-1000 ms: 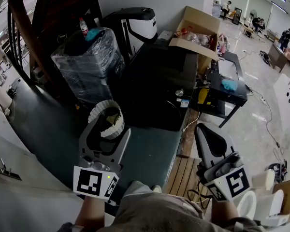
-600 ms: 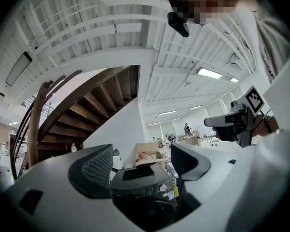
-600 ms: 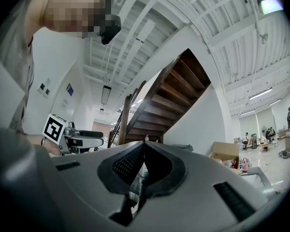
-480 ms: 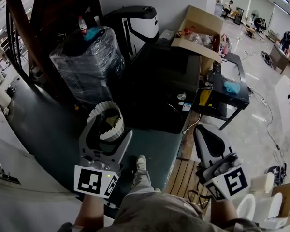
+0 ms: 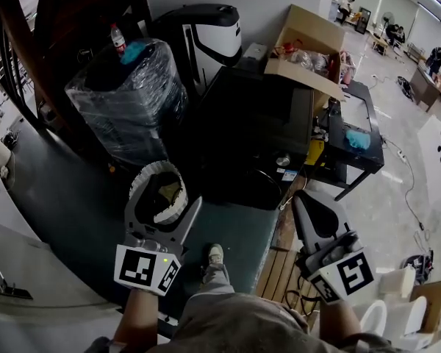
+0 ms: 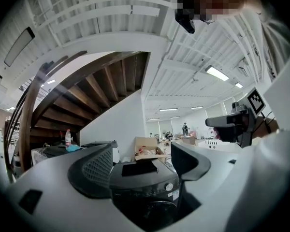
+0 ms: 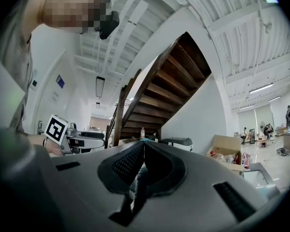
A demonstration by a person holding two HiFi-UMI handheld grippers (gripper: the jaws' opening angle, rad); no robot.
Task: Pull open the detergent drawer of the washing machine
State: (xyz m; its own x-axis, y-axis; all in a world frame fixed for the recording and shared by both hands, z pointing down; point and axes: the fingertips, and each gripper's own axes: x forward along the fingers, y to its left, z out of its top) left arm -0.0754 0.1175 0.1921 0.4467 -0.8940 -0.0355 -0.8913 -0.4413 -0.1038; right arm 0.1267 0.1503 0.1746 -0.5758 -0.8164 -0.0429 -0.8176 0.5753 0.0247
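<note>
Beyond left tongs (image 5: 169,193), jaws apart, washing machine (image 5: 257,123), untouched, right tongs (image 5: 311,201) closed.

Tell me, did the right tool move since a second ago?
Yes. The right tool has moved forward toward the black washing machine; the gap between its tip and the machine's front corner is smaller in the head view.

Black washing machine (image 5: 257,116) — tan cardboard box (image 5: 314,29), dark-green mat (image 5: 239,234).
</note>
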